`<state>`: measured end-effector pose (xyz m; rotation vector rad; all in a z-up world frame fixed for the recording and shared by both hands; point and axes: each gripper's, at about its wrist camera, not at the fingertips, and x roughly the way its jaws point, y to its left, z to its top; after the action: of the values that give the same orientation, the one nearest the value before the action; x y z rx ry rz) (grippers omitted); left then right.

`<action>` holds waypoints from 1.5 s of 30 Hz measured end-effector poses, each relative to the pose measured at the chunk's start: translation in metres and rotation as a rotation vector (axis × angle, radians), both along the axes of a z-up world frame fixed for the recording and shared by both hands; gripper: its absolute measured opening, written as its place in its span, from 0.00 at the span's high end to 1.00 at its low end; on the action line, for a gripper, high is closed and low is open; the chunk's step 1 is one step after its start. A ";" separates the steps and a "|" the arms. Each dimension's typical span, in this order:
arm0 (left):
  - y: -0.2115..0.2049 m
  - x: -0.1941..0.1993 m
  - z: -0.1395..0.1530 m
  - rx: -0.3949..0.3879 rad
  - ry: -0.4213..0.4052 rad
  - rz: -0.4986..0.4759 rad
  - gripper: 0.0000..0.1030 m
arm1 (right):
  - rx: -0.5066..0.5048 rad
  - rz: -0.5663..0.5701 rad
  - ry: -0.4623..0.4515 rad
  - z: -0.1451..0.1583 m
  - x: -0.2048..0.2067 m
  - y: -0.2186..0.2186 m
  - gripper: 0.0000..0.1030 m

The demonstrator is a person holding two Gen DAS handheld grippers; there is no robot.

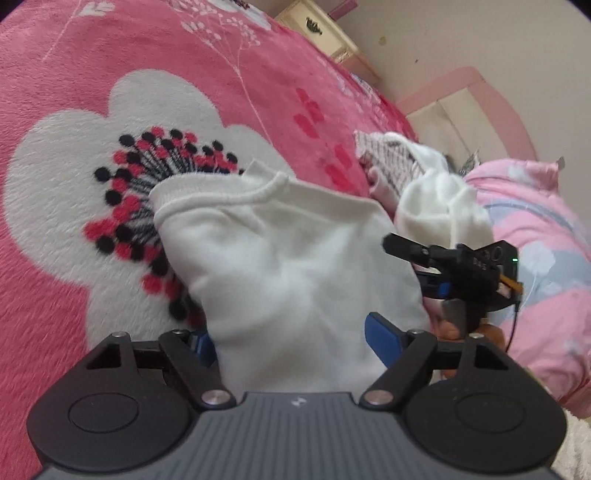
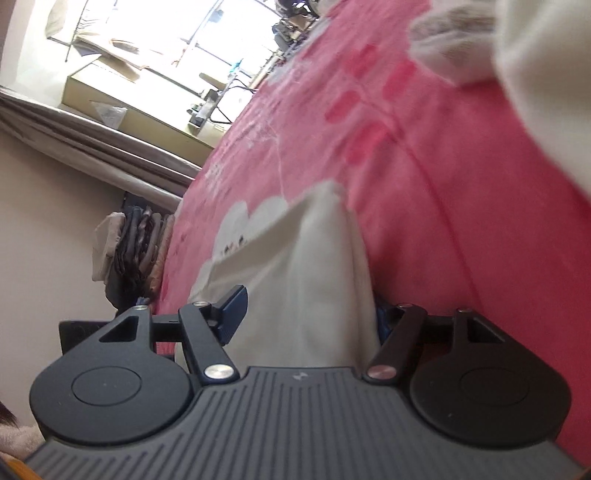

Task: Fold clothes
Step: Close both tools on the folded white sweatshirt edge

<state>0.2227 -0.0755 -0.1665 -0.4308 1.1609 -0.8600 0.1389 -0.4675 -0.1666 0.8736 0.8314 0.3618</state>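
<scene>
A white knit sweater (image 1: pixel 288 258) lies on the pink flowered blanket (image 1: pixel 166 74), its ribbed edge away from me. My left gripper (image 1: pixel 291 339) has the sweater's near part bunched between its blue pads, which stand wide apart. My right gripper (image 2: pixel 310 317) has the same white cloth (image 2: pixel 314 266) between its pads, also spread. The right gripper also shows in the left wrist view (image 1: pixel 454 273), at the sweater's right edge.
A heap of white and striped clothes (image 1: pixel 424 184) lies beyond the sweater. A pink patterned quilt (image 1: pixel 535 240) is at the right. A cream bedside cabinet (image 1: pixel 317 29) stands past the bed. Hanging clothes (image 2: pixel 129 247) and a bright window (image 2: pixel 184 37) are left of the bed.
</scene>
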 end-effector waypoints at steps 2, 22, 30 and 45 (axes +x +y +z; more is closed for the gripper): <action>0.003 -0.001 -0.001 -0.020 -0.005 -0.003 0.24 | 0.016 0.013 -0.015 -0.002 0.008 -0.001 0.36; -0.007 0.017 -0.018 -0.086 0.025 0.004 0.62 | 0.065 0.213 -0.057 -0.013 0.042 0.004 0.72; -0.013 -0.002 0.009 0.034 -0.089 0.040 0.72 | -0.152 0.227 -0.157 0.027 0.018 0.039 0.76; -0.027 -0.066 0.088 0.269 -0.364 0.016 0.76 | -0.465 0.202 -0.331 0.101 -0.042 0.092 0.78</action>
<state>0.1570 -0.1027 -0.0790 -0.0573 0.9166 -0.7197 0.0965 -0.3757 -0.0652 0.2855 0.6570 0.4526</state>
